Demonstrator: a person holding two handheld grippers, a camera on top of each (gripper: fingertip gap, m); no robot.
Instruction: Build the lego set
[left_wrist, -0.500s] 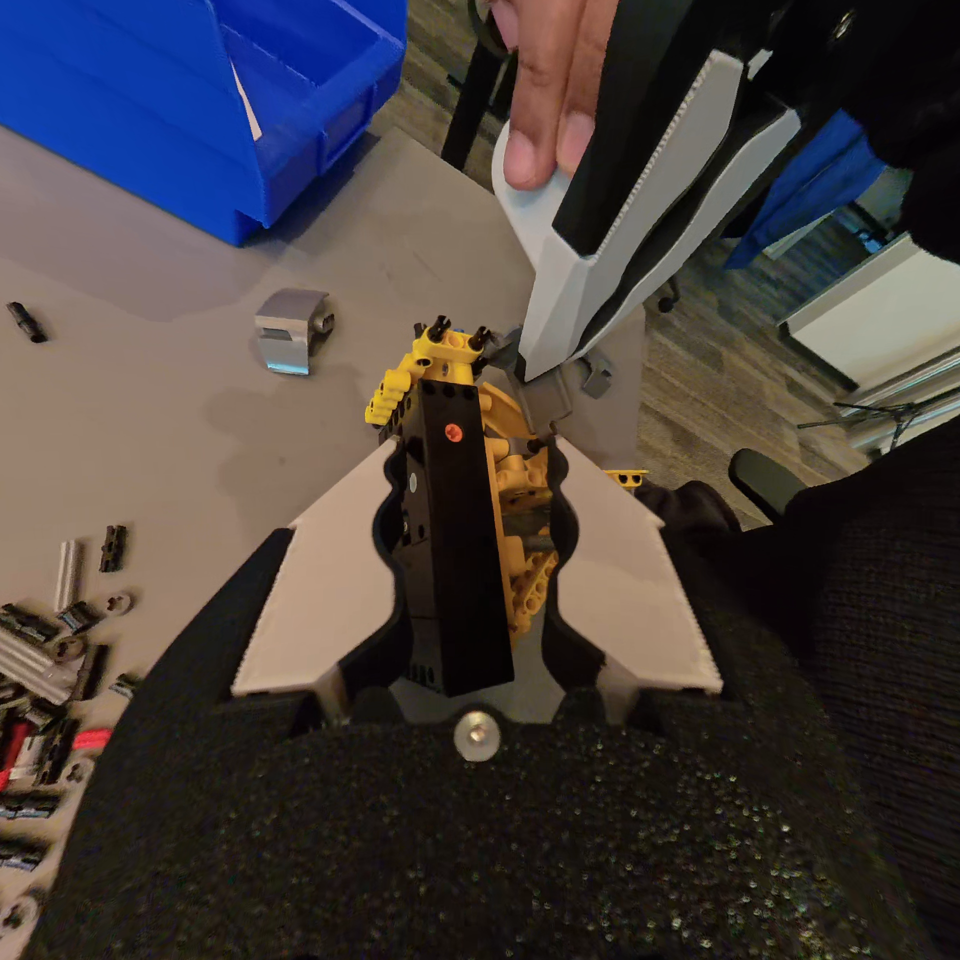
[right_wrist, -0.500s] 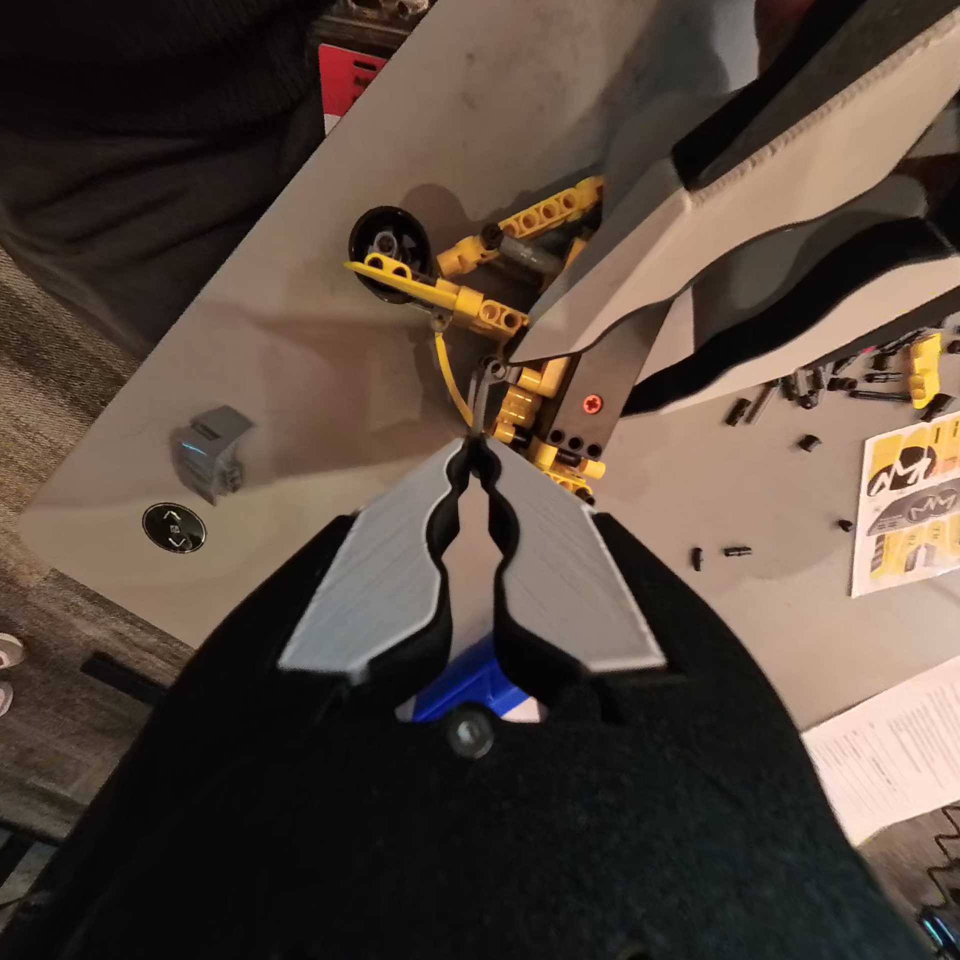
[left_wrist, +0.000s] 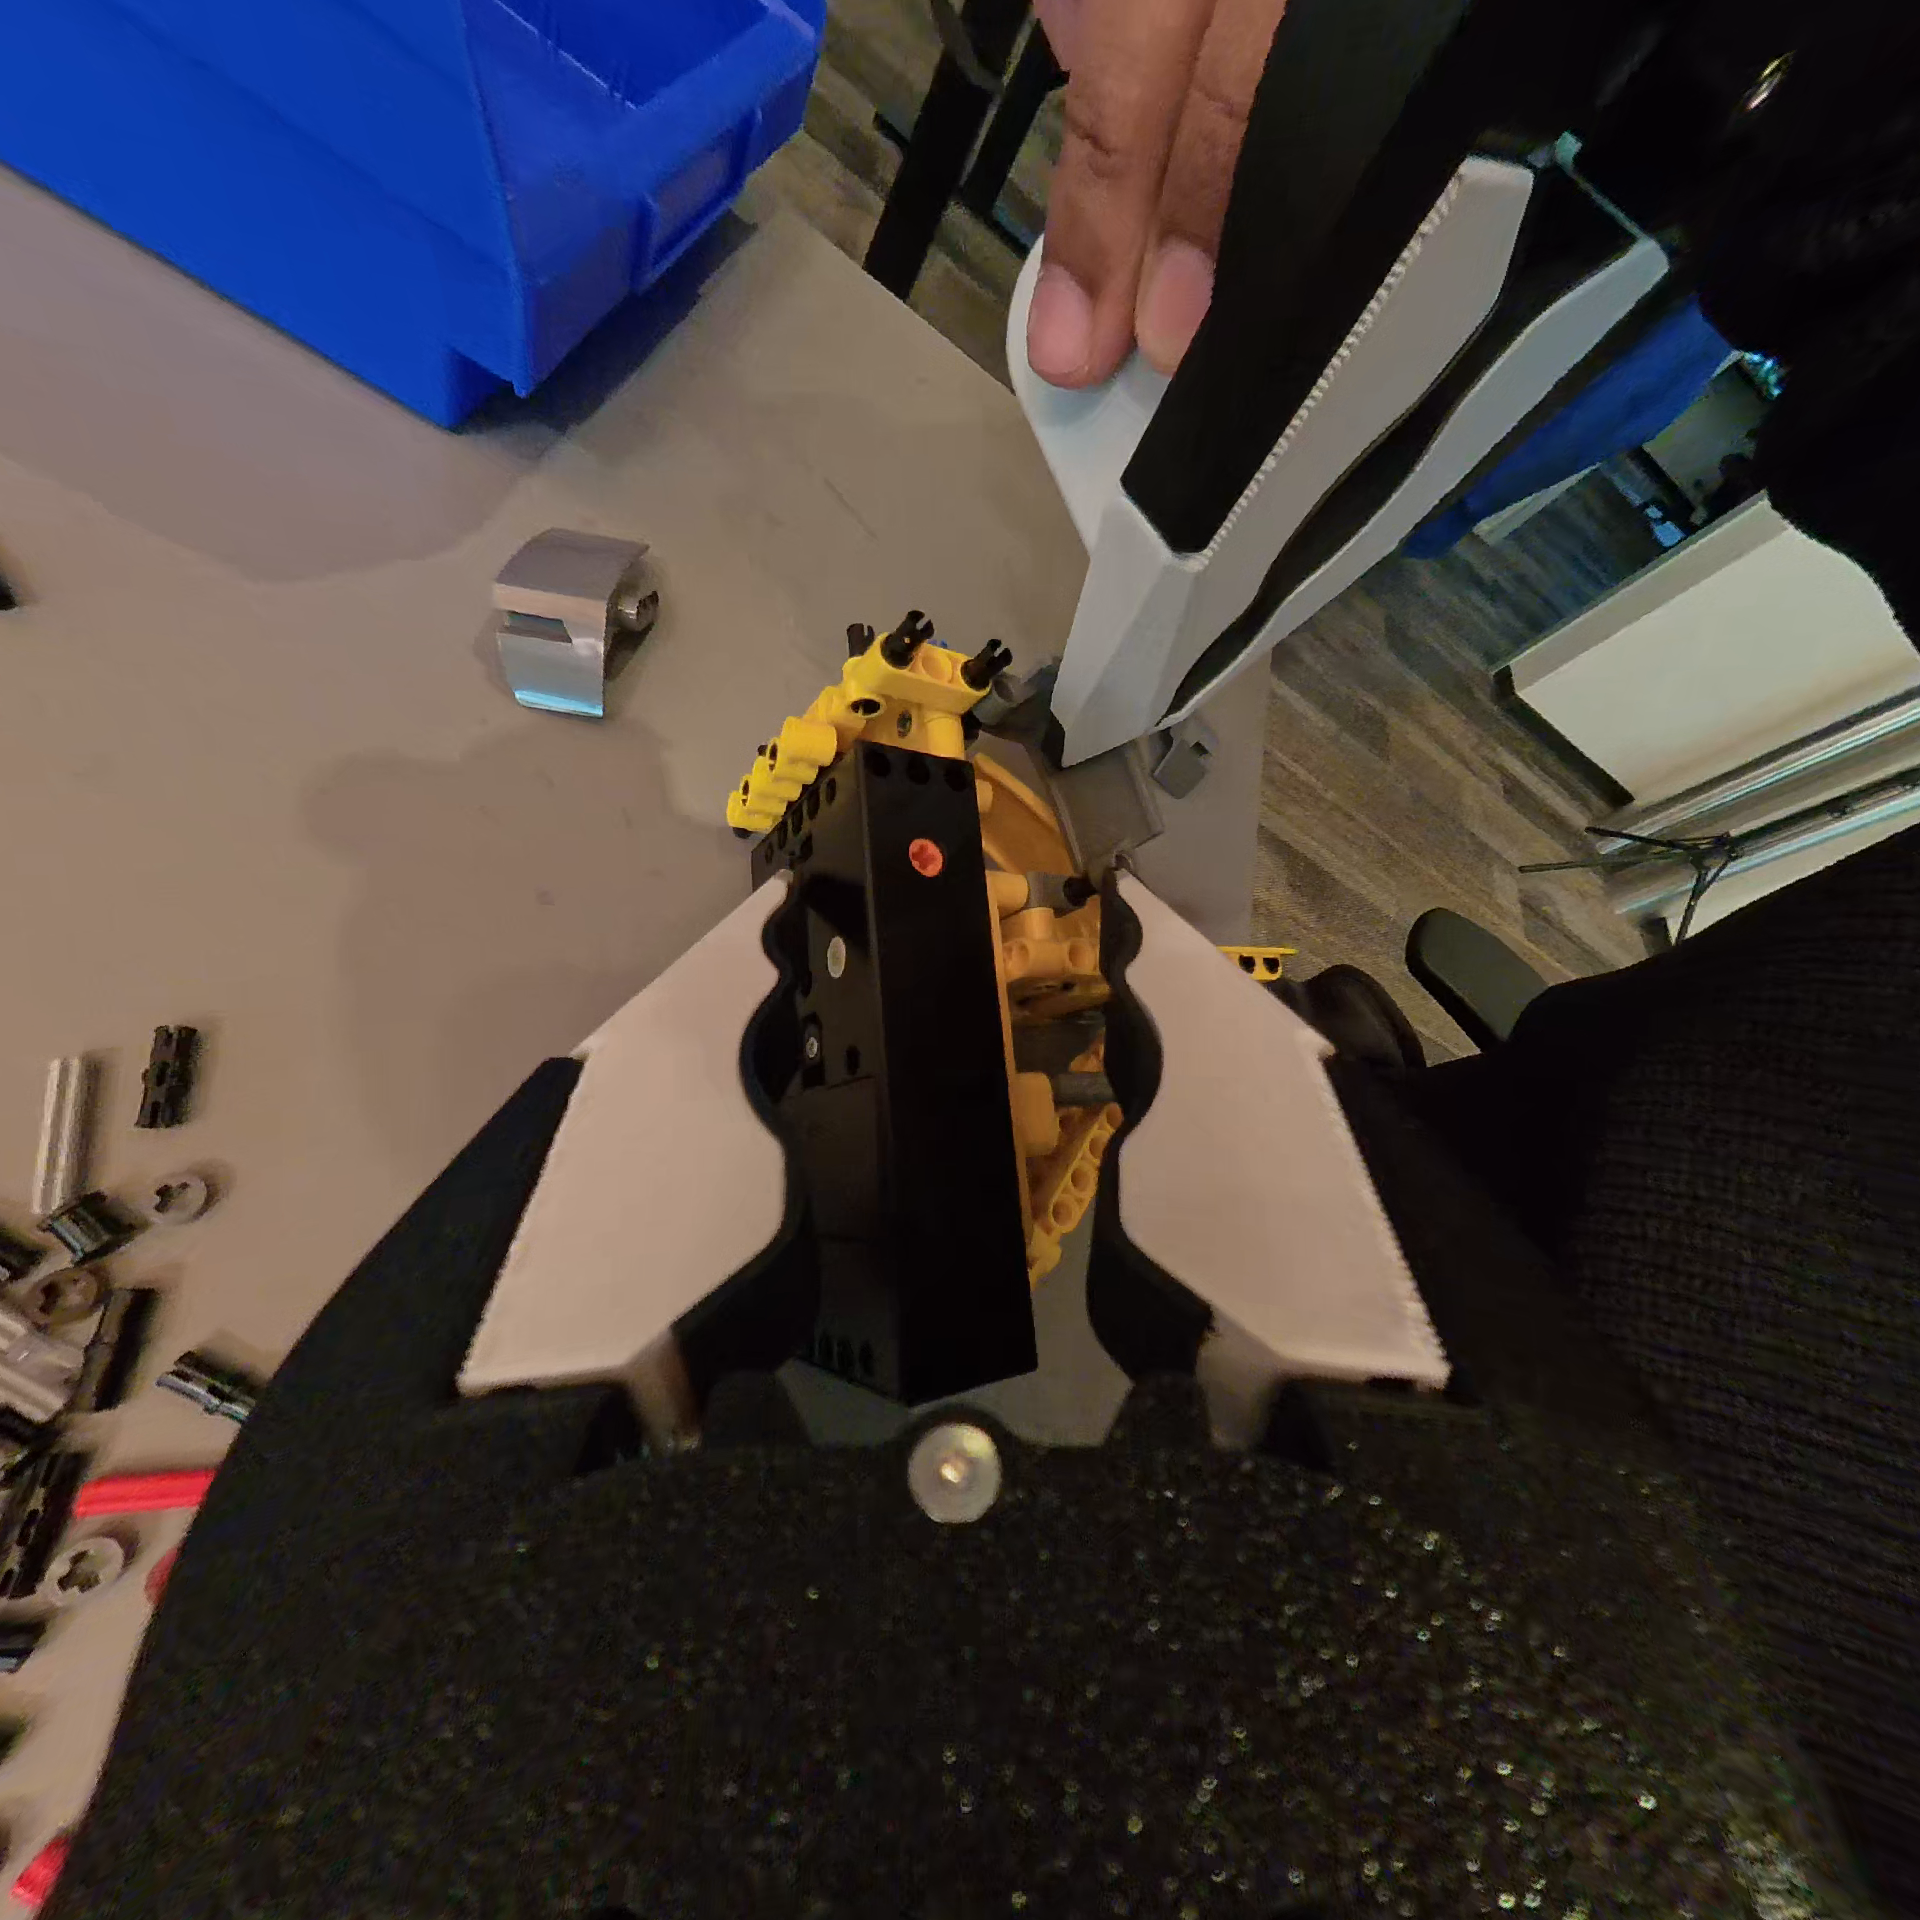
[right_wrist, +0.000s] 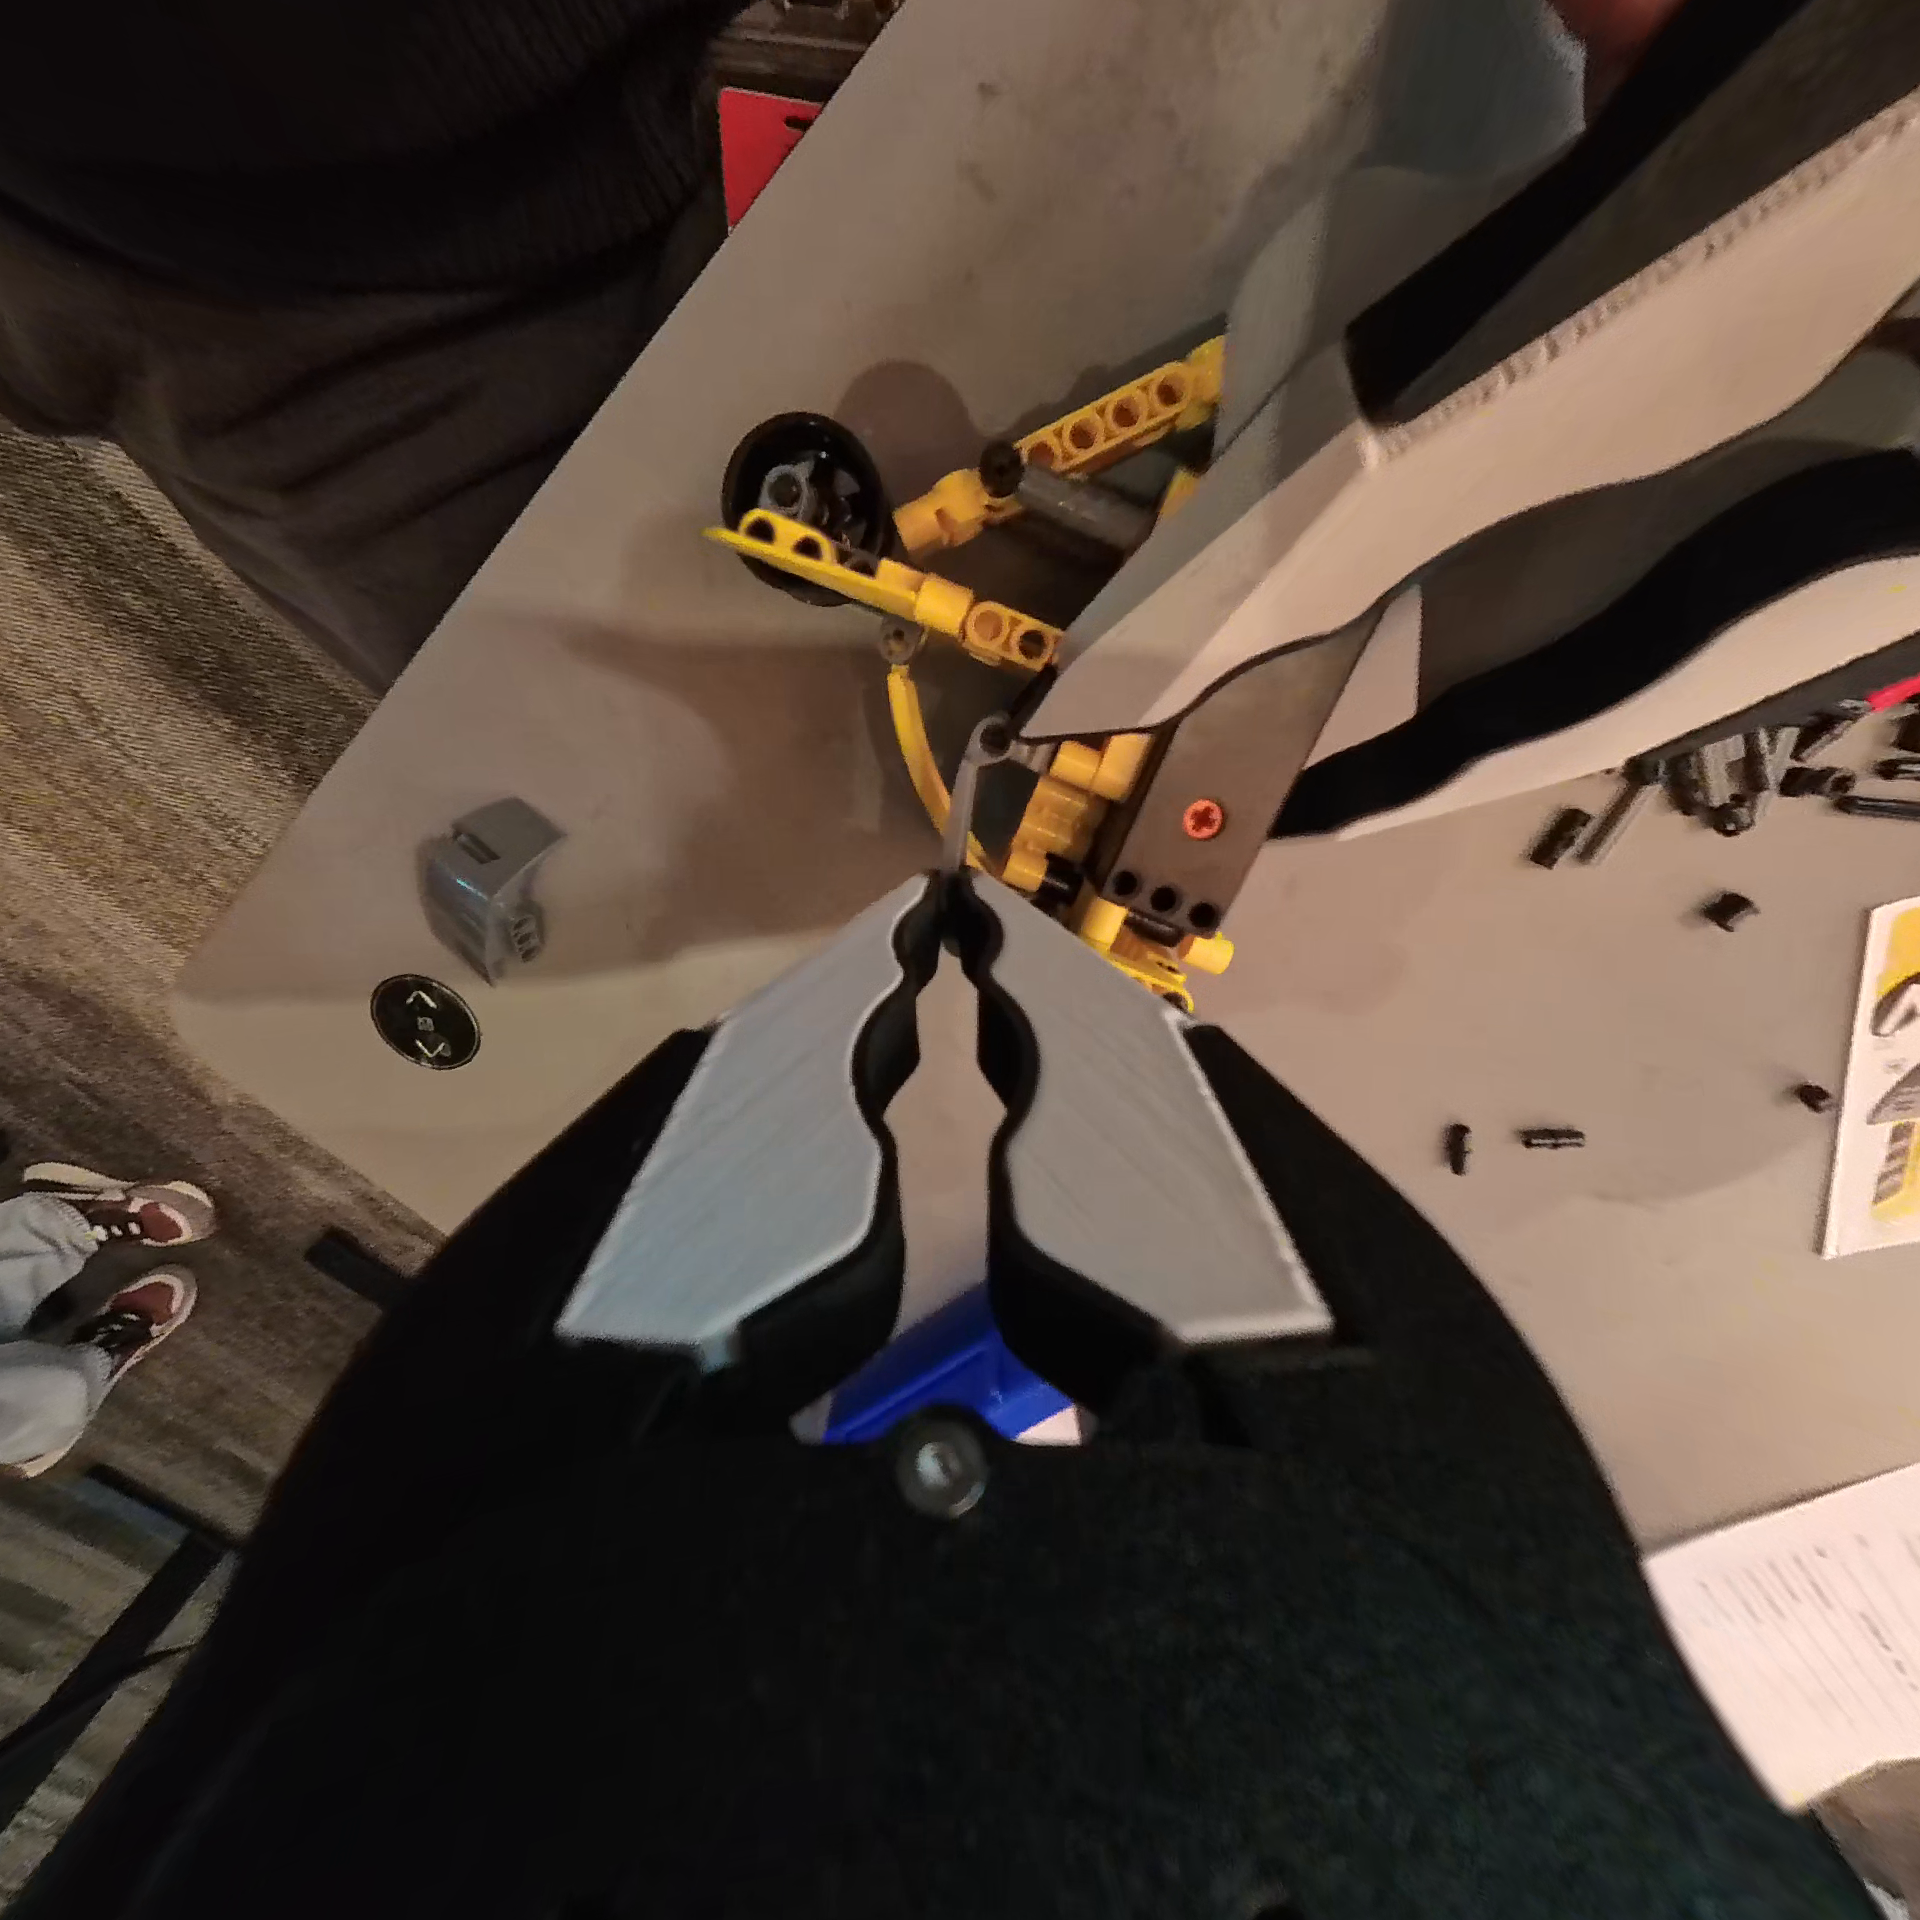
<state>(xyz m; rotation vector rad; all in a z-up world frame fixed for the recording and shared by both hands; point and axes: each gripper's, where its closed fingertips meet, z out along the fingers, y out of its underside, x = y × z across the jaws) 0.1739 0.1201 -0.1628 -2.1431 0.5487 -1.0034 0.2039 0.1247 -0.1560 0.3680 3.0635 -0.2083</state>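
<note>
A yellow and black brick-built model (left_wrist: 914, 987) with a long black block on top stands on the grey table. My left gripper (left_wrist: 943, 894) is shut on the model, one finger on each side of the black block. In the right wrist view the model (right_wrist: 1081, 790) has a black wheel (right_wrist: 805, 499) at its far end. My right gripper (right_wrist: 948, 888) is shut on a thin grey rod (right_wrist: 966, 800) that sticks out of the model. The right gripper also shows in the left wrist view (left_wrist: 1101, 748), tips at the model's far right, with a person's hand (left_wrist: 1122, 208) on it.
A blue bin (left_wrist: 416, 187) stands at the table's far left. A grey curved piece (left_wrist: 566, 634) lies left of the model. Several small black and grey parts (left_wrist: 83, 1278) lie at the left. Printed sheets (right_wrist: 1891, 1081) lie at the right. The table edge (right_wrist: 312, 1122) and a round button (right_wrist: 424, 1023) are near. The tips of both grippers are at nearly the same place. About 8 centimeters separates my left fingertips from the grey curved piece (left_wrist: 566, 634).
The right wrist view has shifted slightly; the grey rod now shows more clearly between the right fingertips. The left gripper still holds the model in the same place.
</note>
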